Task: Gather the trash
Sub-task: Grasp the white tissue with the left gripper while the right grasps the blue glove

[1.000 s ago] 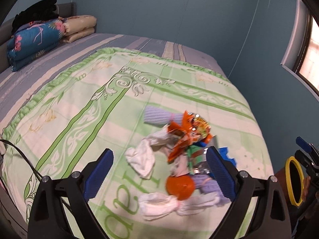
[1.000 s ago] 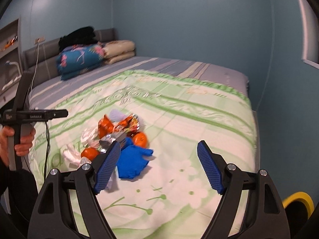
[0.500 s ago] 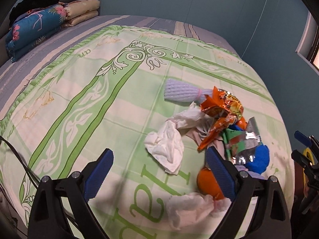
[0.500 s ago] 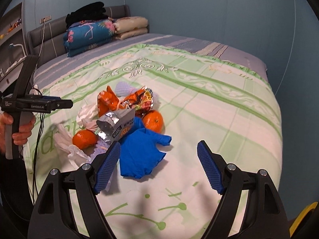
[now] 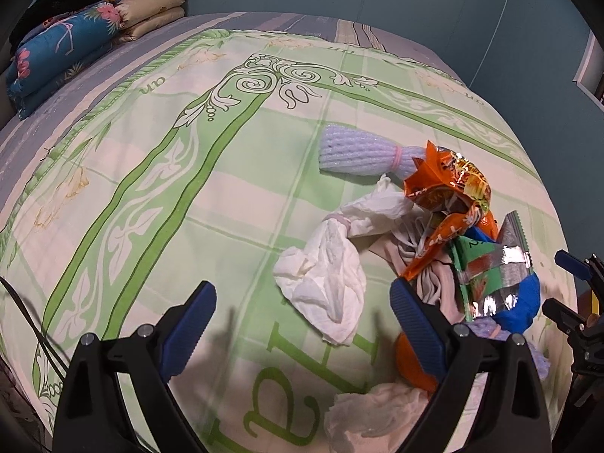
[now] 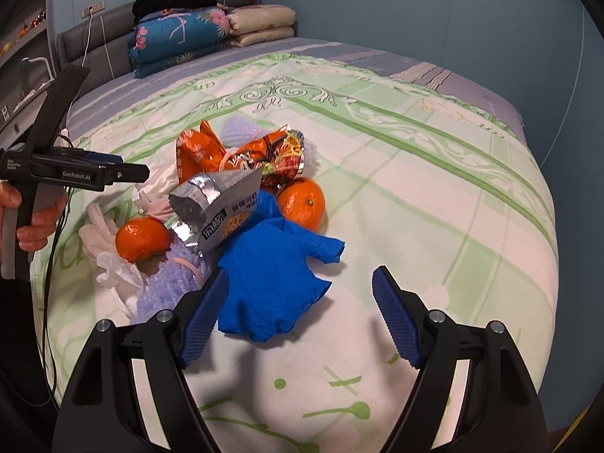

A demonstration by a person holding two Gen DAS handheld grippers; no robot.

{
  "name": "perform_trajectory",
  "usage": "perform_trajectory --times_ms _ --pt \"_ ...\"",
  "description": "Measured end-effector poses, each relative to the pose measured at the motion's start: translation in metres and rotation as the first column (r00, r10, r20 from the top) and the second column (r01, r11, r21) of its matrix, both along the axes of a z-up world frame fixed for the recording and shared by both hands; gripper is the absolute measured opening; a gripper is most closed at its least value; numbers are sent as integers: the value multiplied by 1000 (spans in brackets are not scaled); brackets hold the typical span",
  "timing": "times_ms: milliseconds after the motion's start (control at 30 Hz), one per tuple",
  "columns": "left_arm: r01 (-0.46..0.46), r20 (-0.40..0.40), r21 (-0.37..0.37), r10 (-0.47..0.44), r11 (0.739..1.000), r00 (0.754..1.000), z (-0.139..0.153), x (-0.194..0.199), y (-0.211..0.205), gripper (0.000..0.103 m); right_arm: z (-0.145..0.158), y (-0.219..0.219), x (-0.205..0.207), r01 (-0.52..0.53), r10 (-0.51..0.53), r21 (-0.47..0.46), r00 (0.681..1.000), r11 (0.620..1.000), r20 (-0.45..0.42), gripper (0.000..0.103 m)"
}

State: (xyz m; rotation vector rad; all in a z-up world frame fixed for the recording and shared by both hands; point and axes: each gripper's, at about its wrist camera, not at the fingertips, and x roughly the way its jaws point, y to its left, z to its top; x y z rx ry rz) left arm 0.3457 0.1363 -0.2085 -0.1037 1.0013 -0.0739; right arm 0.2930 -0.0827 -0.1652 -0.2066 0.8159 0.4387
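Observation:
A heap of trash lies on the green patterned bedspread. In the left wrist view a crumpled white tissue lies just beyond my open left gripper, nothing between its fingers. Right of it sit an orange snack bag, a lilac foam net and a silver-green wrapper. In the right wrist view my right gripper stands open over the near edge of a blue glove. Behind it are a silver wrapper, two oranges and the orange snack bag.
Folded quilts and pillows are stacked at the headboard, black clothing on top. A hand holds the left gripper at the left edge of the right wrist view. The bed drops off at the right side by the blue wall.
Both grippers have come down and closer to the heap. The tissue now lies just ahead of the left fingers, and the blue glove reaches the right gripper's left finger.

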Motion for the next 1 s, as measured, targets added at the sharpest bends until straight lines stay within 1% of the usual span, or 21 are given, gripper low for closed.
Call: perform_trajectory --times_ms 267,367,400,433,467,533,567,600,633,667,733,833,933,1000 --pt "4 -24 8 -4 1000 1000 -10 7 -3 83 -11 8 10 -18 18 -13 1000 1000 -19 74" --pt "3 -35 14 -2 1000 999 -14 10 -4 77 -17 14 15 -34 33 -33 999 999 -23 73" --pt "2 -41 15 -2 1000 999 -16 12 -4 74 -20 17 17 -39 38 -42 999 998 -30 71" --pt "-2 -46 16 3 1000 999 -18 13 -3 71 -22 18 19 -42 40 -45 999 998 -36 66" --pt "-4 -51 14 5 1000 999 -20 14 -3 68 -24 20 21 -42 40 -52 998 998 -41 64" --pt "-7 -59 7 8 1000 998 -22 16 -3 56 -26 22 23 -44 42 -61 998 997 -44 58" --pt "-8 -60 8 8 1000 998 -23 17 -3 52 -27 24 24 -46 43 -65 998 997 -45 56" --pt "-6 -61 10 7 1000 998 -23 17 -2 44 -29 25 25 -47 44 -68 998 997 -50 52" --pt "-4 -66 11 5 1000 998 -25 18 -3 36 -29 26 26 -47 43 -70 998 996 -53 50" --pt "-1 -71 7 1 1000 997 -26 18 -3 32 -30 26 26 -47 44 -72 998 996 -54 49" --pt "5 -76 11 -4 1000 997 -27 18 -4 22 -32 29 26 -50 46 -80 997 996 -57 39" --pt "8 -68 14 -7 1000 998 -25 17 -5 14 -33 32 26 -45 40 -88 998 995 -58 27" --pt "7 -62 19 -6 1000 998 -23 15 -5 10 -32 32 26 -36 31 -83 997 996 -64 18" --pt "1 -58 15 0 1000 998 -21 14 -4 9 -30 29 25 -25 20 -64 997 998 -70 14"
